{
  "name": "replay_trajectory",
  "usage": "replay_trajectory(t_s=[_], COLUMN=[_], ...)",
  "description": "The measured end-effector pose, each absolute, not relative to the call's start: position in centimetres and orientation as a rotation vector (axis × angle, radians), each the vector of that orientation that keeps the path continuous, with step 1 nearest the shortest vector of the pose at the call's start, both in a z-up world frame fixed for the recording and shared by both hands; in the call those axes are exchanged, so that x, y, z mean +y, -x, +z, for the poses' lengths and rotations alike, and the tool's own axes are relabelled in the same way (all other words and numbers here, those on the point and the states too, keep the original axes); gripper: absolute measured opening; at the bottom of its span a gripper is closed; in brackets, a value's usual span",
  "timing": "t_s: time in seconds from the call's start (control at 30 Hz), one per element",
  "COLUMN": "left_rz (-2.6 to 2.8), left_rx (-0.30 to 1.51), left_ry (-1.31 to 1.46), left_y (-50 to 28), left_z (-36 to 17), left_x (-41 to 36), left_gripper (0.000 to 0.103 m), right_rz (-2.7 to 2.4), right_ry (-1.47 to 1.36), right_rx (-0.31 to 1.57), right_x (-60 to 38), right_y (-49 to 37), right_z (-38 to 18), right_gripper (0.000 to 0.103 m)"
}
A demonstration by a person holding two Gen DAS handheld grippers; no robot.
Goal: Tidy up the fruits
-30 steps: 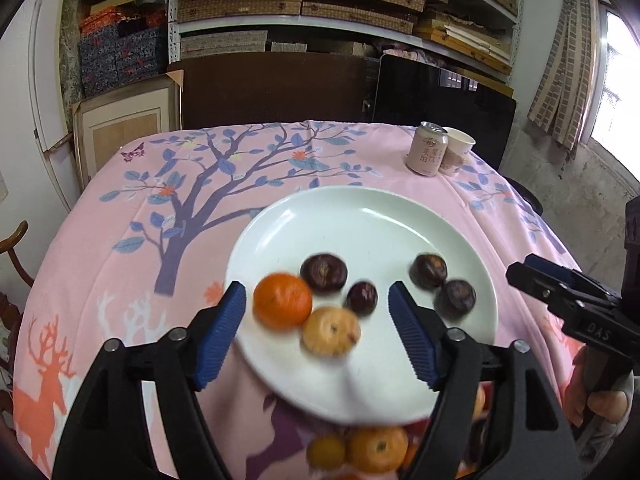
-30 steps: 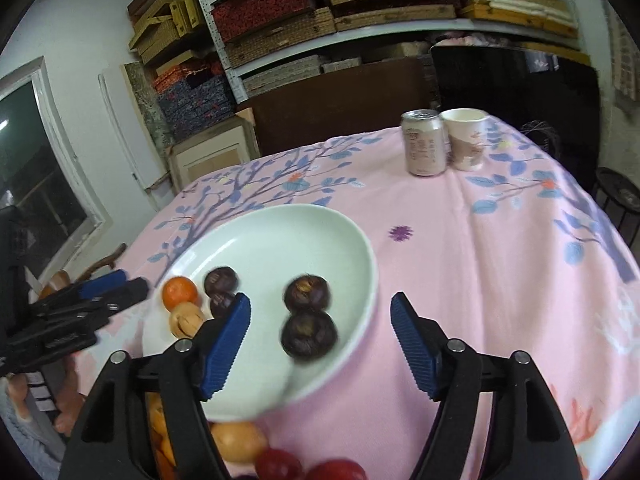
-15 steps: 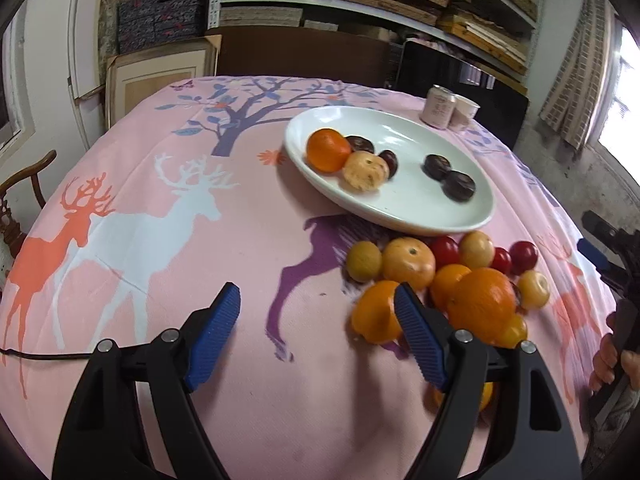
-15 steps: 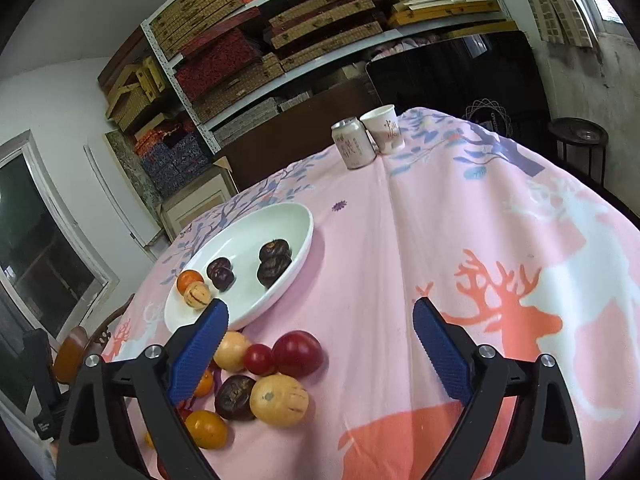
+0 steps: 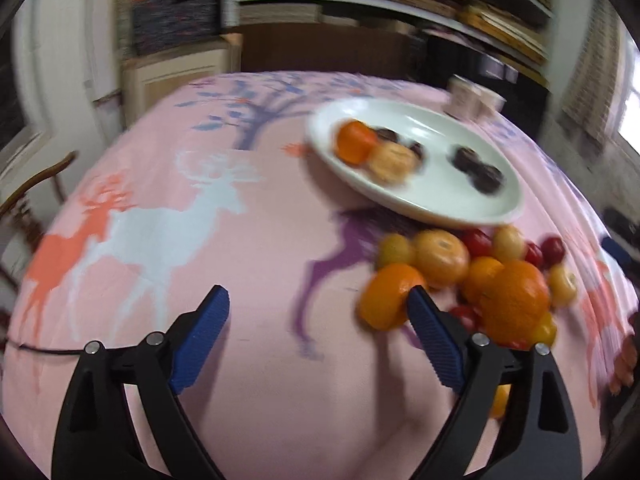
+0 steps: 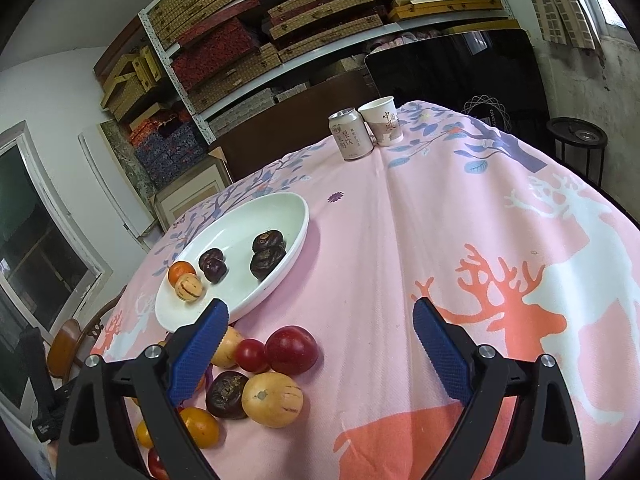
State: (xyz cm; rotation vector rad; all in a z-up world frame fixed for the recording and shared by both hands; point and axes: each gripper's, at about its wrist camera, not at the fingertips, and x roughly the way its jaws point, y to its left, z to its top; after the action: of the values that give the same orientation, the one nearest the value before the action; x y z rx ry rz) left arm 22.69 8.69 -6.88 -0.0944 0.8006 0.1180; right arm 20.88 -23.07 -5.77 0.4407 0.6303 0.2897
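Observation:
A white plate (image 5: 452, 208) (image 6: 248, 216) on the pink tablecloth holds an orange mandarin (image 5: 354, 142), a striped yellow fruit (image 5: 390, 160) and several dark fruits (image 6: 266, 254). In front of it lies a pile of loose fruit: oranges (image 5: 516, 302), red fruits (image 6: 291, 350), yellow striped fruits (image 6: 272, 400). My left gripper (image 5: 318, 336) is open and empty, left of the pile, its right finger against a mandarin (image 5: 386, 300). My right gripper (image 6: 320, 348) is open and empty above the cloth, the pile at its left finger.
A drink can (image 6: 350, 134) and a paper cup (image 6: 382, 120) stand at the table's far edge. Shelves of boxes (image 6: 280, 40) fill the back wall. A wooden chair (image 5: 36, 184) stands at the left. A black stool (image 6: 578, 138) stands at the right.
Both views have shifted slightly. The left view is blurred with motion and sits a little closer to the pile. Both grippers stay open and empty.

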Motion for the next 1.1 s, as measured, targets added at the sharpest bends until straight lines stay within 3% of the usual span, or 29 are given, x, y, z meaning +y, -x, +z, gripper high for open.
replay_trajectory(t_s=[0.17, 0.4, 0.43, 0.57, 0.67, 0.83, 1.1], left_rz=[0.135, 0.105, 0.094, 0.018, -0.017, -0.055, -0.056], left_rx=[0.769, 0.791, 0.796, 0.834, 0.844, 0.855, 0.882], left_ry=[0.244, 0.013, -0.003, 0.012, 0.024, 0.041, 0.079], left_y=[-22.0, -23.4, -23.6, -24.7, -25.0, -25.3, -26.6], left_z=[-6.4, -6.9, -7.0, -7.6, -7.8, -8.1, -8.5], left_x=[11.8, 7.5, 7.1, 6.8, 6.6, 6.6, 7.1], left_gripper=[0.087, 0.087, 0.086, 0.061, 0.051, 0.043, 0.043], right_rz=[0.299, 0.299, 0.297, 0.290, 0.285, 0.286, 0.309], right_ry=[-0.453, -0.454, -0.454, -0.454, -0.461, -0.472, -0.406], right_rx=[0.641, 0.648, 0.651, 0.661, 0.674, 0.685, 0.702], right_x=[-23.2, -23.2, -23.2, -23.2, -23.3, -23.4, -22.2], right_y=[-21.1, -21.1, -21.2, -21.5, -21.6, -21.7, -21.4], right_z=[-6.0, -6.0, -6.0, -6.1, -6.4, -6.6, -6.7], right_gripper=[0.094, 0.094, 0.094, 0.094, 0.094, 0.094, 0.094])
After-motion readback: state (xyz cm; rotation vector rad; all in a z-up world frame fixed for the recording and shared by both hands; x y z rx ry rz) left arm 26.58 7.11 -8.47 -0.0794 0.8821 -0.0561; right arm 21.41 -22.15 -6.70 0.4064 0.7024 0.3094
